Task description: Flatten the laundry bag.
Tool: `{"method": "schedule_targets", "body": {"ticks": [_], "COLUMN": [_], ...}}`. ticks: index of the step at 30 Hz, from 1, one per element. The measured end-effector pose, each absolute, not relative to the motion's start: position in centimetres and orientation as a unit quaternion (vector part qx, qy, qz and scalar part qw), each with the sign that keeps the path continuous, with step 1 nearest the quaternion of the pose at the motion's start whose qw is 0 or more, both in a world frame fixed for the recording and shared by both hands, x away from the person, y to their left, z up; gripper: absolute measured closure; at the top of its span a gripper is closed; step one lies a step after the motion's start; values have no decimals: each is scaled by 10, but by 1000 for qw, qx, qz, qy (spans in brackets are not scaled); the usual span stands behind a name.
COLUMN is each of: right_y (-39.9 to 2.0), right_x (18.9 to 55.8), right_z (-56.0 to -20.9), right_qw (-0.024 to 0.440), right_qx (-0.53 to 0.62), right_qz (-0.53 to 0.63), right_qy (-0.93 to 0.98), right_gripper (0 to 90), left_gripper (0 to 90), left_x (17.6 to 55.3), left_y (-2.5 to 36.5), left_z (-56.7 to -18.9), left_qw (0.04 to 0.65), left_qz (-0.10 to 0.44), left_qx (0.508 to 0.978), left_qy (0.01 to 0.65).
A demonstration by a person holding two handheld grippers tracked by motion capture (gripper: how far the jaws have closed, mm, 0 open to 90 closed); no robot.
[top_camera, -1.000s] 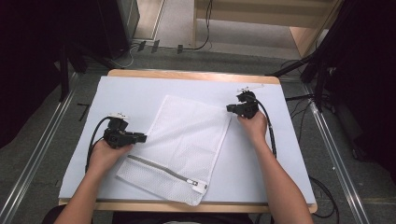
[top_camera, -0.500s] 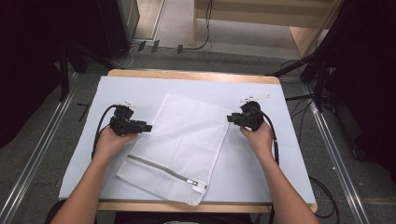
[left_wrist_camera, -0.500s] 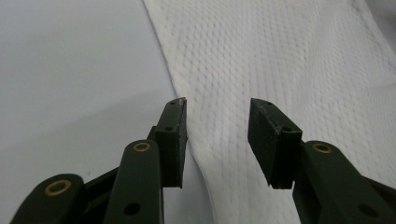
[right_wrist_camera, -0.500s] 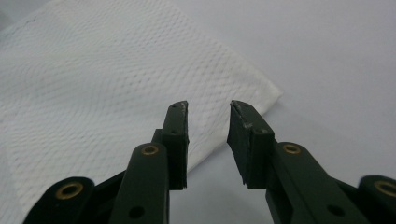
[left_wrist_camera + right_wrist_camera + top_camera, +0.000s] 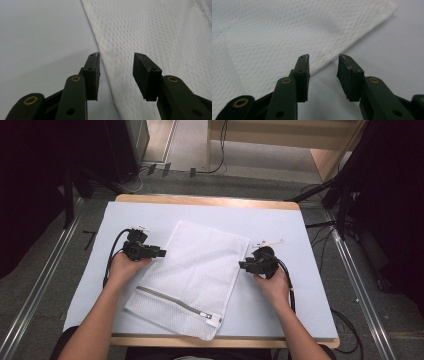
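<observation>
A white mesh laundry bag [image 5: 197,270] lies flat and askew on the pale table cover [image 5: 300,290], its zipper [image 5: 170,301] along the near end. My left gripper [image 5: 162,253] is at the bag's left edge, and its jaws have just been opening. In the left gripper view the bag's hem [image 5: 110,72] runs between the spread jaws of this left gripper [image 5: 116,56], untouched by the pads. My right gripper [image 5: 241,265] is at the bag's right edge, jaws also just opening. There the bag's edge [image 5: 322,65] lies between the parted jaws of the right gripper [image 5: 323,58], not pinched.
The zipper's white pull tab [image 5: 213,320] sits near the bag's front corner. The wooden table edge [image 5: 200,200] runs along the far side. Metal rails [image 5: 45,285] flank the table and cables [image 5: 345,320] trail on the floor to the right.
Both grippers have gone from nearly shut to open. The right hand slid along the bag's right edge toward me from its far corner. The left hand moved away from me along the left edge.
</observation>
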State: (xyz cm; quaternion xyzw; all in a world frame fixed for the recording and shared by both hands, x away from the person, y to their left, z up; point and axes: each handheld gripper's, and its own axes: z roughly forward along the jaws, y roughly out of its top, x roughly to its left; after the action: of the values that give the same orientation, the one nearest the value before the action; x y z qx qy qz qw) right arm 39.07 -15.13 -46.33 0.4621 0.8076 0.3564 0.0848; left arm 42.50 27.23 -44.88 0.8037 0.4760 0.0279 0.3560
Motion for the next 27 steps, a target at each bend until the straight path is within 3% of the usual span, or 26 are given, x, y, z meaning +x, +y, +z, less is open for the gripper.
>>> {"method": "schedule_targets", "body": {"ticks": [10,14,19,22,27], "right_y": [-127,-118,-115,-114,-122], "right_x": [378,377,380,382,392], "right_z": [-469,-468,-468,-466,-464], "right_qw": [94,114,97,90,66], "right_qx": [442,429,424,423,437], "right_qz": [351,337,341,332,338], "right_qy": [820,830,833,838,831], "right_gripper": [619,673,872,900,900], "left_gripper": [621,695,833,884,896], "left_x": [426,424,424,425,424], "left_y": [267,263,260,261,264], "left_z": [-454,-454,-456,-456,-453], "left_qw": [356,350,348,350,363], "left_qz": [21,23,12,1,2], "left_qx": [807,813,816,815,806], "left_qy": [470,464,460,461,467]}}
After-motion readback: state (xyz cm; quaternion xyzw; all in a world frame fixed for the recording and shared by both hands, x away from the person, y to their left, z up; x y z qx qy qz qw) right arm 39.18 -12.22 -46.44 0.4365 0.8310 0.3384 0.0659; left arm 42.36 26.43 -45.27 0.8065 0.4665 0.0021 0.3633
